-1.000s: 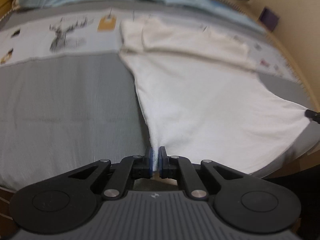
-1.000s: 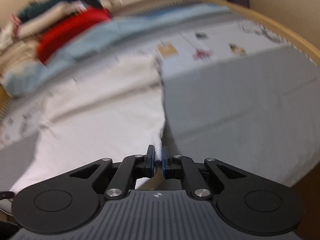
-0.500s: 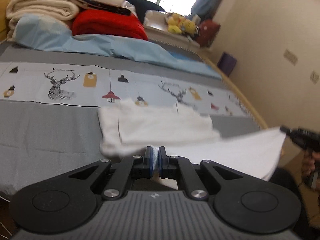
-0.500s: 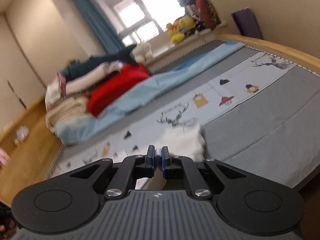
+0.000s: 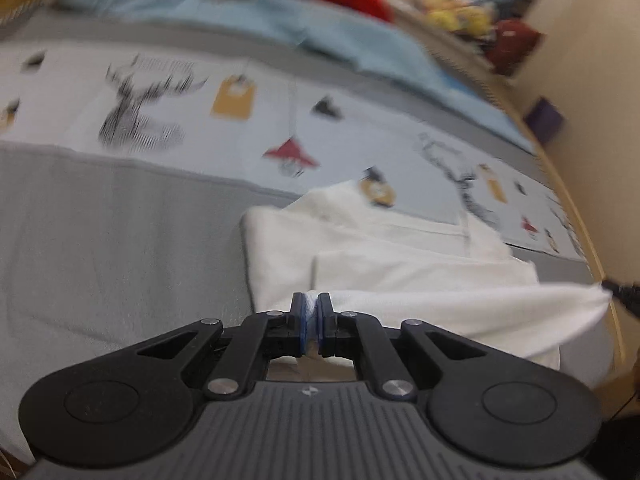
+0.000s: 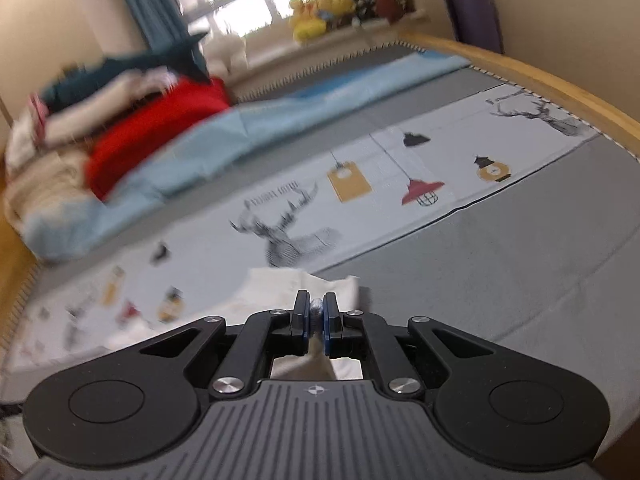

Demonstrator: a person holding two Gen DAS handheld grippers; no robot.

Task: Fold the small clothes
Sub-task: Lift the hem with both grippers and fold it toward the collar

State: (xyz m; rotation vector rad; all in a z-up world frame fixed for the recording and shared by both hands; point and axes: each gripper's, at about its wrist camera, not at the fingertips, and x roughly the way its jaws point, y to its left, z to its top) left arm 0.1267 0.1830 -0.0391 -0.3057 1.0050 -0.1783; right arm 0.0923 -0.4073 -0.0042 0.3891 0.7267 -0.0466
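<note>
The left gripper [image 5: 311,307] is clenched on a corner of the white garment [image 5: 400,276], a pinch of cloth showing between its blue pads. The right gripper [image 6: 316,312] is likewise clamped on a bunched bit of the same white cloth. In the left wrist view the right gripper's black tip [image 5: 624,294] holds the far corner, and the hem is stretched taut between the two, lifted over the rest of the garment, which lies folded on the bed [image 5: 120,240].

The garment sits near the bed's near edge, partly on the grey cover and partly on the pale printed band [image 6: 400,200] that crosses the bed. To the left of the garment in the left wrist view the grey cover runs wide and bare; to the right of the right gripper in its own view the grey cover is bare too, as far as the wooden bed rail [image 6: 540,76] that curves along the far side. Beyond the band lie a light blue sheet [image 6: 280,120] and a pile of folded textiles topped by something red [image 6: 160,136] (blurred in both views). Soft toys [image 6: 316,16] line the window sill.

The band carries a stag's head [image 6: 288,240], hanging lamps and a tag shape. There is small lettering above the stag, too smeared to read.
</note>
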